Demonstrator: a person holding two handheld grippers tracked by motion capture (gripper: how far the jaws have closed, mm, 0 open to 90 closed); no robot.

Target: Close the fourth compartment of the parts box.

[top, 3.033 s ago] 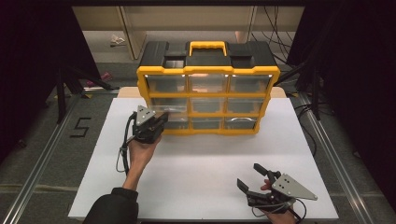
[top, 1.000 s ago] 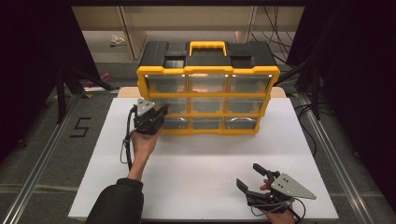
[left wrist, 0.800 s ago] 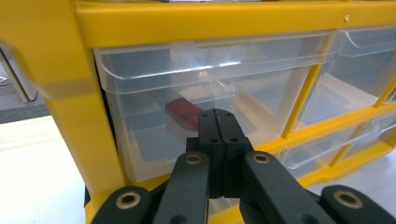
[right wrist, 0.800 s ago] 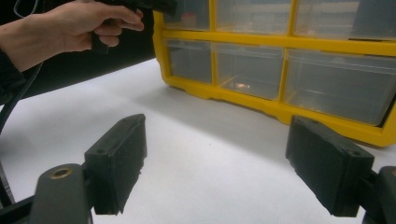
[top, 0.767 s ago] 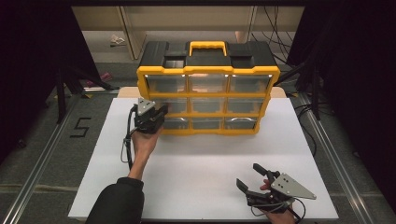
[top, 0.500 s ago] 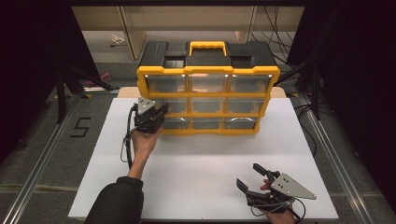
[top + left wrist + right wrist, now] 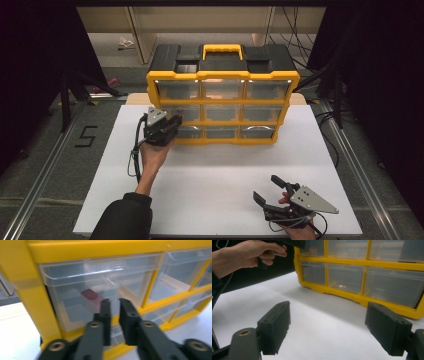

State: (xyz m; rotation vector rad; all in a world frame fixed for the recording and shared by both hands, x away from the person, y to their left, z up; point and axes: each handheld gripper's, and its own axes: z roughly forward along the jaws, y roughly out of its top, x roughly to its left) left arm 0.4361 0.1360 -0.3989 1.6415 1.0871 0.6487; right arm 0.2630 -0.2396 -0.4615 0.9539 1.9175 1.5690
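High view: a yellow-framed plastic organiser cabinet with a black top, a yellow carry handle and nine clear drawers (image 7: 223, 97) stands at the 12 o'clock end of the white counter (image 7: 215, 175). The left claw (image 7: 167, 125), held in the person's left hand (image 7: 152, 155), is up against the cabinet's front at about 10 o'clock on the counter, at the left column of drawers between the middle and bottom rows. The right claw (image 7: 270, 192) hovers low over the counter at about 5 o'clock, well apart from the cabinet, its jaws spread wide with nothing between them.

Left gripper view: the left claw (image 7: 115, 308) points at the clear plastic drawer in the left column (image 7: 97, 287). Its jaws have just been opening and now stand a narrow gap apart. Whether they still press on the drawer's front pull I cannot tell, as the picture is blurred. Inside that drawer, at 11 o'clock from the jaw tips, lies a small dark red block (image 7: 91, 298).

Right gripper view: the right claw (image 7: 327, 326) is wide open and empty above the bare counter (image 7: 317, 322). The cabinet (image 7: 362, 272) fills 12 to 2 o'clock, and the left hand (image 7: 249, 255) is at 10 o'clock beside its corner.
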